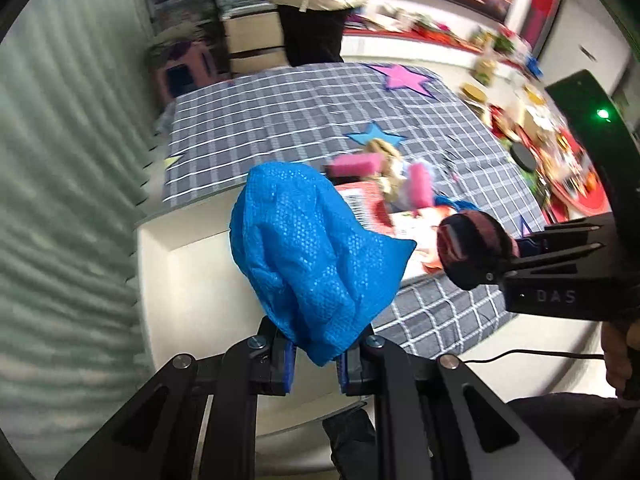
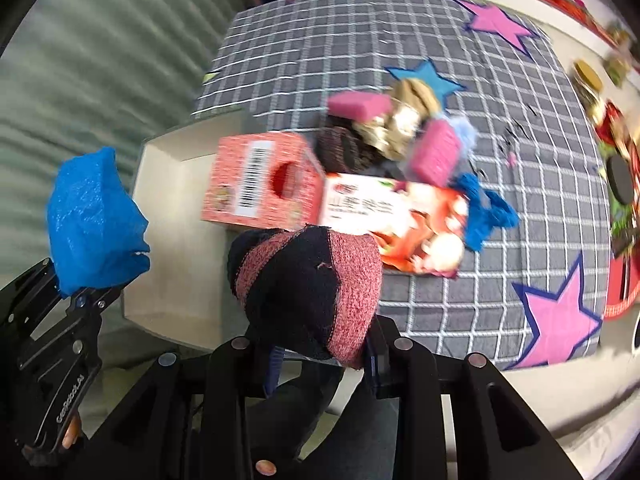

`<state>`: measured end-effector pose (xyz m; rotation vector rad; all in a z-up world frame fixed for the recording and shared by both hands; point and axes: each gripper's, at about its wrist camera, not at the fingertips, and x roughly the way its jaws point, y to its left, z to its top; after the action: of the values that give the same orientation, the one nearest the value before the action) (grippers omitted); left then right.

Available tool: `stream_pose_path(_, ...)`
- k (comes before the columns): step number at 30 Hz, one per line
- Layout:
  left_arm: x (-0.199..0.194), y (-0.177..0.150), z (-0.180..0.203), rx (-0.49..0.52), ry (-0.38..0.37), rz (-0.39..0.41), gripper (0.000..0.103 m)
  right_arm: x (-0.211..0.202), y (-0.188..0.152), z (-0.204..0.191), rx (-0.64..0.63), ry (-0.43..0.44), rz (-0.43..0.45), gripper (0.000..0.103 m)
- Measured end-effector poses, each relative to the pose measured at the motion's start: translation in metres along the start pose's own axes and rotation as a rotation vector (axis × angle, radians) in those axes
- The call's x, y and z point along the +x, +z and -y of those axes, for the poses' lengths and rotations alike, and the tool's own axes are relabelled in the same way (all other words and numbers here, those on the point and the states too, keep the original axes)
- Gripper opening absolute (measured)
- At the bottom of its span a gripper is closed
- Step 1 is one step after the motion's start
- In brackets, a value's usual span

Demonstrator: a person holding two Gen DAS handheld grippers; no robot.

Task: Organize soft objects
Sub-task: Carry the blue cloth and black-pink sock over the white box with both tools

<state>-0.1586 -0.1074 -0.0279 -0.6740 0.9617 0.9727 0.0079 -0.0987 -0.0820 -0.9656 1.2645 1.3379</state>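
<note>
My left gripper point(image 1: 318, 364) is shut on a crumpled blue textured cover point(image 1: 316, 256), which hangs over the white bin point(image 1: 192, 280). The right wrist view shows that same left gripper point(image 2: 86, 296) and blue cover point(image 2: 92, 220) at the left, beside the bin point(image 2: 176, 208). My right gripper point(image 2: 320, 360) is shut on a red and black knit sock point(image 2: 308, 280), held above the bin's near right edge. In the left wrist view the right gripper point(image 1: 500, 264) and its sock point(image 1: 472, 248) come in from the right.
A red carton point(image 2: 260, 180) lies half over the bin, with a printed flat pack point(image 2: 400, 216) beside it. Pink sponges point(image 2: 360, 104), a tan soft toy point(image 2: 404, 120) and blue yarn point(image 2: 484, 208) are piled on the grey checked mat point(image 2: 500, 300). A person point(image 1: 316, 0) stands behind.
</note>
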Motion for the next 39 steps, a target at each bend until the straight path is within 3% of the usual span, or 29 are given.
stream_pose_path(9,-0.006,-0.032,-0.059,-0.205,0.09,-0.032,0.017,0.002,0.013,-0.059,-0.172,0.018,-0.011,0.034)
stream_pose_path(14,-0.007,-0.049,-0.078,-0.266,0.116,-0.046,0.017,0.005,0.018,-0.083,-0.243,0.027,-0.024,0.034)
stream_pose_path(39,0.015,-0.072,-0.104,-0.374,0.132,-0.105,0.017,0.034,0.026,-0.136,-0.384,0.039,-0.101,0.034)
